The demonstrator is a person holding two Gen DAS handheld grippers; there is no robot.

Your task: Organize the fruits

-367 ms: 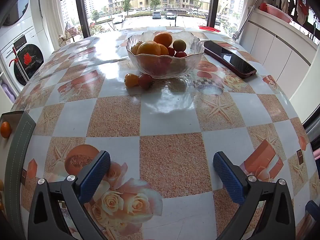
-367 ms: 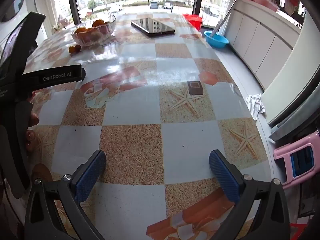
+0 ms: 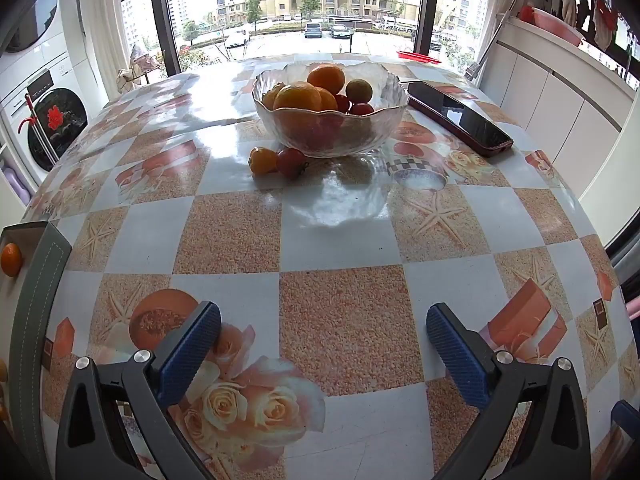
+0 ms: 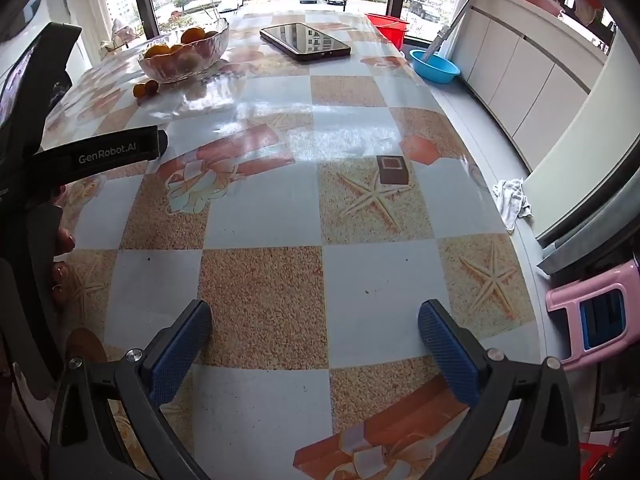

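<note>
Both tongs wide, empty — left tongs (image 3: 323, 340), right tongs (image 4: 315, 336).

Daylight pours through tall dark-framed windows (image 3: 296, 4) beyond the table (image 3: 340, 240), whose glossy checkered cloth shows starfish and roses. White cabinets (image 4: 520, 76) line the right wall; a washing machine (image 3: 44, 120) stands left.

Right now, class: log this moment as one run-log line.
left gripper: open, empty | right gripper: open, empty | glass bowl: holds fruit | yellow tomato, red tomato: loose beside bowl | phone: on table
</note>
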